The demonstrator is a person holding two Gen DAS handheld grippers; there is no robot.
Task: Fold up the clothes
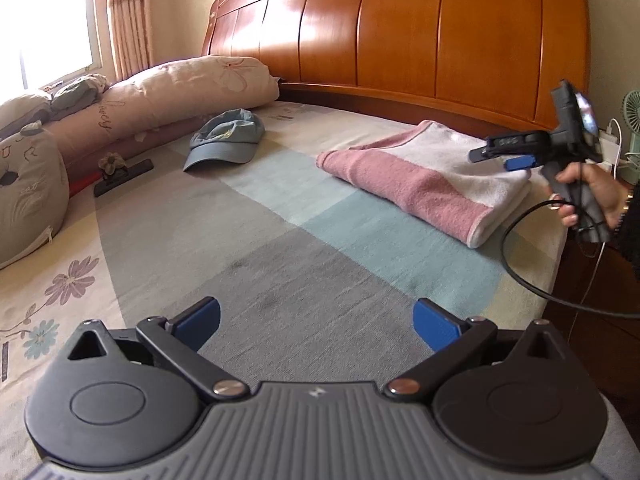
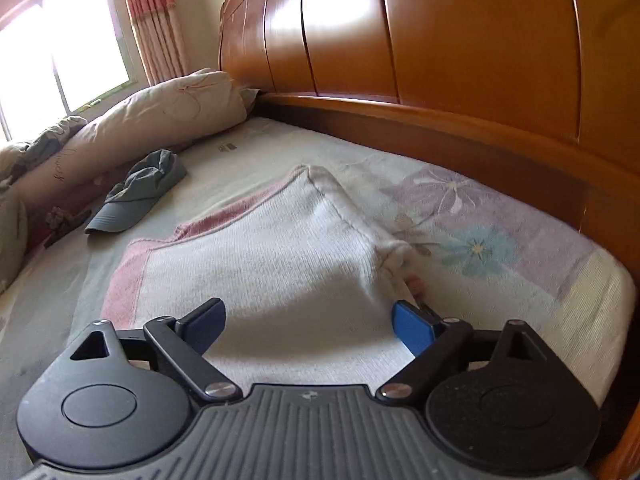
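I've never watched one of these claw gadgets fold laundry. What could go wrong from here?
The folded towel lies close to the bed's edge, so a careless nudge might push it off. The right claw hovers open over it and could drag the top layer loose if it closes. Its cable hangs near the towel's corner and might snag it.
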